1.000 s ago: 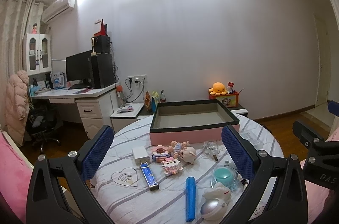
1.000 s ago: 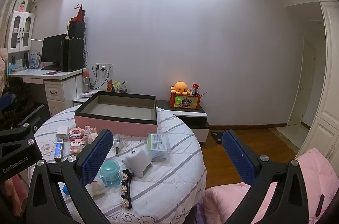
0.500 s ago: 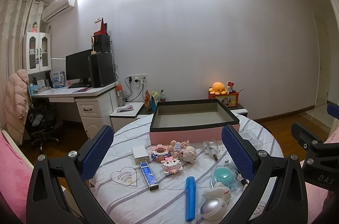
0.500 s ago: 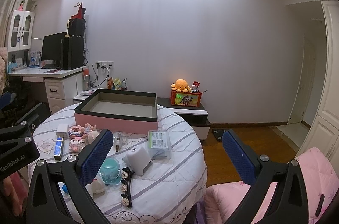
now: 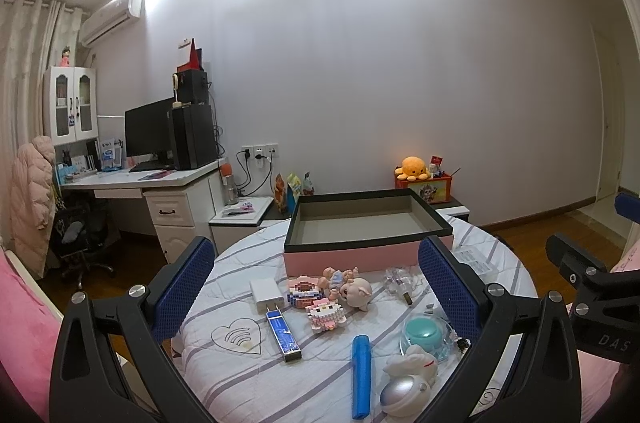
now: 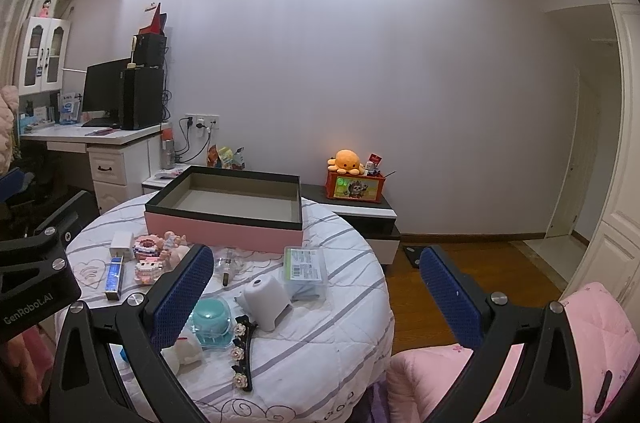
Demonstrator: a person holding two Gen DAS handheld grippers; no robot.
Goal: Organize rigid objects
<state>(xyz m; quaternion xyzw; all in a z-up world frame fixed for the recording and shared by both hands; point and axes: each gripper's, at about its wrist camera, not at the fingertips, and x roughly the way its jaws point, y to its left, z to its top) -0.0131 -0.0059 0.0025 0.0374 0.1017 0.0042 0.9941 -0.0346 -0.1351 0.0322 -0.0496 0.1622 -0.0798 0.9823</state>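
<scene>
Pink-walled and empty, the box is seen mid-frame beyond toys crowded at lower centre, so a neighbour may be knocked aside when either wide-open, empty gripper is lowered.

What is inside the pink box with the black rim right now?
The pink box with the black rim shows only a bare grey floor and inner walls in both views. Its near wall hides the floor strip just behind it.
</scene>
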